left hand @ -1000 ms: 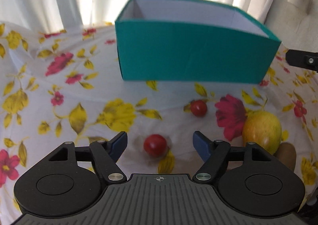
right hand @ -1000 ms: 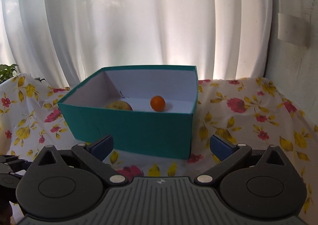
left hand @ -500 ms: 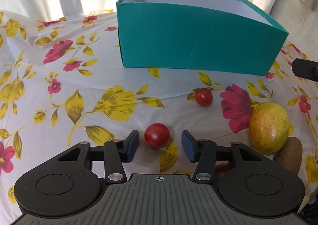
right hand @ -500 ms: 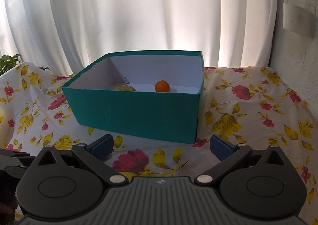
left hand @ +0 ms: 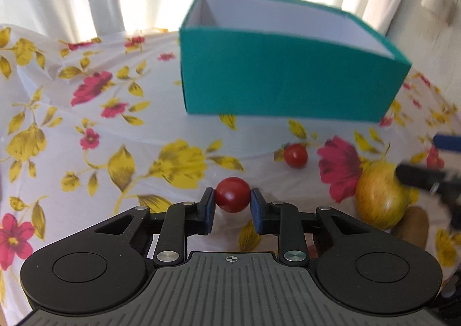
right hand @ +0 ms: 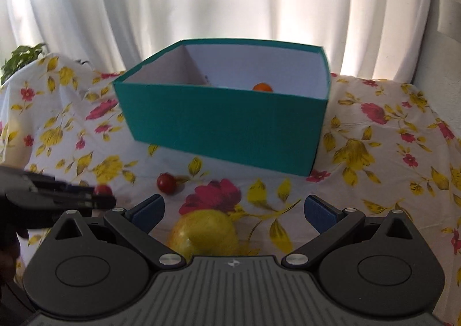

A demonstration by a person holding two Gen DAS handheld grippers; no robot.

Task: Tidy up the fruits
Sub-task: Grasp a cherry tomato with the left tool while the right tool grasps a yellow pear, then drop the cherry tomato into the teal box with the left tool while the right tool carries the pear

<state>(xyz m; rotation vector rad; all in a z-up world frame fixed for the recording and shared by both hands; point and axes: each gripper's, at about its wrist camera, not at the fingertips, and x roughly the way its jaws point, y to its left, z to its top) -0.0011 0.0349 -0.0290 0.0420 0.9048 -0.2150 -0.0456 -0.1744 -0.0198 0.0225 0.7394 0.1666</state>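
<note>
Left gripper (left hand: 232, 205) clamped on small round glossy red tomato (left hand: 232, 194). Right gripper (right hand: 233, 210) spread wide over yellow-red apple (right hand: 204, 232). Teal cardboard box (left hand: 288, 86) at 12 o'clock.

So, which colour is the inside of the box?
White inside the teal box; the right wrist view shows it best.

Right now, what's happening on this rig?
A person with two handheld grippers is sorting fruit into the teal box. The left gripper is shut on a red tomato. The right gripper is open above a yellow-green apple, not gripping it. A second tomato lies on the floral cloth. An orange fruit sits in the box.
</note>
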